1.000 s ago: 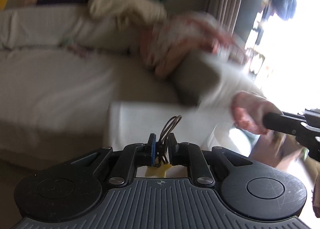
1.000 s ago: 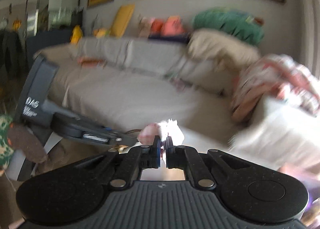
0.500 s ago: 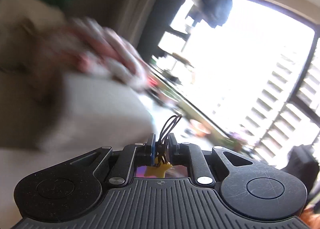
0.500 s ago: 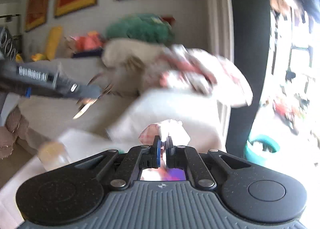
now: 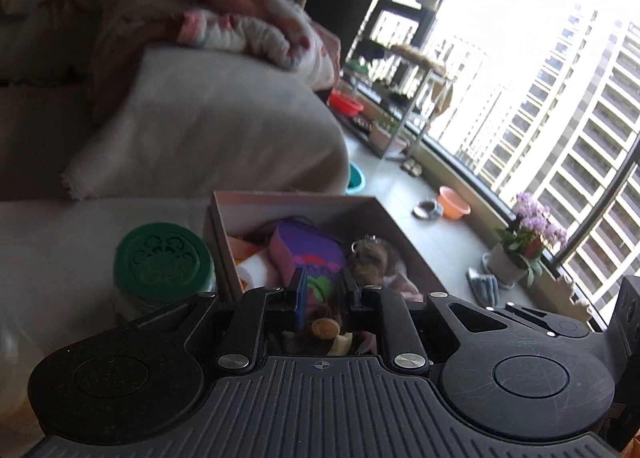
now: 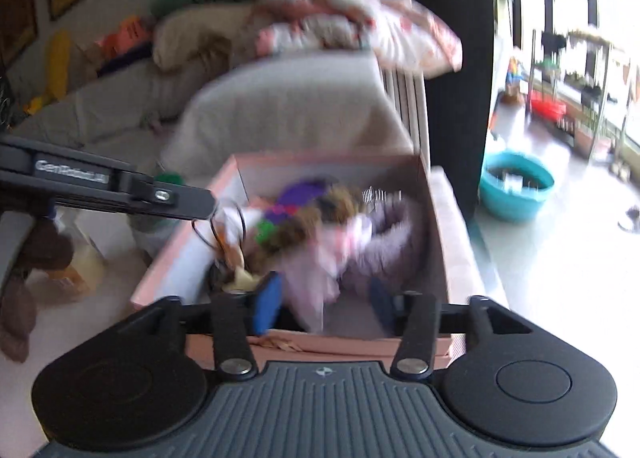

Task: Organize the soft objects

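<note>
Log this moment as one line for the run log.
left gripper: open over pink box | right gripper: open over box | soft toys in box

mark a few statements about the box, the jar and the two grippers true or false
1. The pink cardboard box holds several soft items, among them a purple pouch. True.
2. The right gripper is clamped shut on a pink cloth. False: its jaws stand apart over the box, and the pink cloth lies below them.
3. The jar with the green lid stands inside the box. False: it stands outside, beside the box's left wall.
4. The left gripper is open above the box. True.
5. A patterned blanket lies on the sofa armrest behind the box. True.
</note>
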Available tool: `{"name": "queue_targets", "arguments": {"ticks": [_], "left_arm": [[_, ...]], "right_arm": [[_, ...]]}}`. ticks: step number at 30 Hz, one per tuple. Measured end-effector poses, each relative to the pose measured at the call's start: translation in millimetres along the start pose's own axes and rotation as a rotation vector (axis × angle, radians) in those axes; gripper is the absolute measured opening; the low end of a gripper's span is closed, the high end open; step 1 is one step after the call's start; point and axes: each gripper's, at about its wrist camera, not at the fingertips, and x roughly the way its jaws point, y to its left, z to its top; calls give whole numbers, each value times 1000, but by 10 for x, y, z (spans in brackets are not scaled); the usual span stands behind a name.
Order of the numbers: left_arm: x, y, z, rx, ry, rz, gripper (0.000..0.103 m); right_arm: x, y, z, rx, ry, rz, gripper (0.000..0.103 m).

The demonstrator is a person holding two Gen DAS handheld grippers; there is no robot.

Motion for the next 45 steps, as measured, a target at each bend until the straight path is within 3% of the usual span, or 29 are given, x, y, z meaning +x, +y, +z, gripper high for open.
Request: {"name": "queue_targets", "arguments": {"ticks": [4, 7, 11, 13, 15, 18, 20, 22, 29, 35, 45], "left_arm": [[-512, -45, -269, 31, -80, 68, 18], [-679, -114, -736, 68, -48, 137, 18], [-548, -99, -1426, 65, 54, 267, 18], [-516, -132, -1653, 115, 74, 327, 18], [-535, -162, -1784, 123, 45, 345, 19], [-529, -227, -1824, 136, 41, 371, 23], [-508, -263, -1822, 134, 46, 368, 34], [-473, -333, -1779, 124, 44, 354, 50], [-395, -404, -1823, 59, -43, 412, 51], [-351, -487, -1816, 108, -33, 463, 51], [-356, -477, -1814, 105, -34, 463, 51]], "right_arm": [[-287, 120, -57, -8, -97, -11, 73], [-461, 229, -247, 10, -102, -16, 82], [-452, 432, -584, -38, -6, -38, 83], [-315, 493, -687, -50, 66, -39, 83], [-199, 544, -761, -64, 118, -58, 83], [-98, 570, -831, -88, 130, -81, 90], [-97, 543, -817, -66, 134, -95, 101], [-61, 500, -808, -59, 158, -126, 103], [-105, 419, -841, -80, 153, -117, 103], [-177, 351, -938, -61, 74, -130, 103], [-185, 365, -946, -62, 73, -140, 103]]}}
